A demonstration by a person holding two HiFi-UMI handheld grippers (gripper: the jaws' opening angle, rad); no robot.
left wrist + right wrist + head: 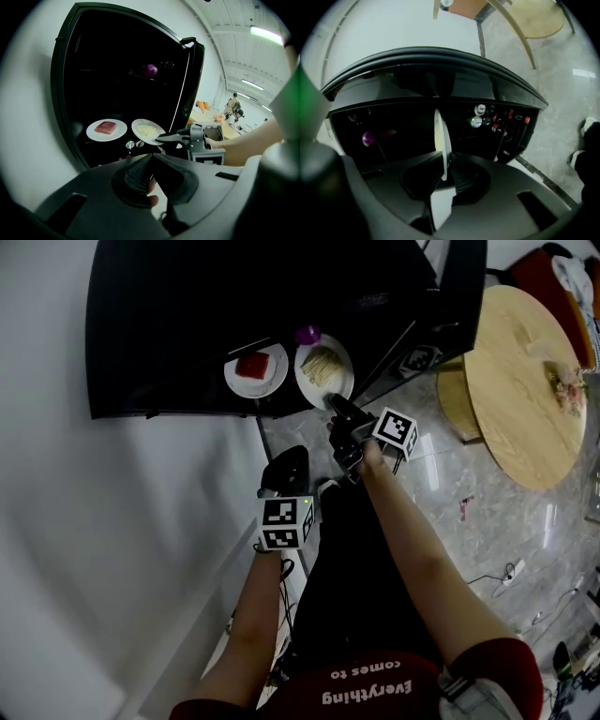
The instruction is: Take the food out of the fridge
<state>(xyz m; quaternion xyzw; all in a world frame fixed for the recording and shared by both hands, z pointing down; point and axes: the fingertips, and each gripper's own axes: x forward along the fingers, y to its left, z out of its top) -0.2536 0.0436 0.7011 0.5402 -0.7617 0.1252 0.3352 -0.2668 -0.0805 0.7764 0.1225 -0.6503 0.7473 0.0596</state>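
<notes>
in the dark fridge (pixel 169 334), right gripper (pixel 336 402) covers plate (pixel 323 369) rim.

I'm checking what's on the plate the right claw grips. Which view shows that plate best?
The left gripper view: the plate lies face-up, pale shredded food visible, right claw on its rim. The head view shows it smaller, from above. The right gripper view shows only its edge between the jaws.

Inside the open black fridge (pixel 169 324), a white plate of red meat (pixel 255 368) sits beside a plate of pale shredded food (pixel 323 371), whose rim is pinched by the right gripper (pixel 336 405). A purple onion (pixel 307 335) sits on the shelf above.
</notes>
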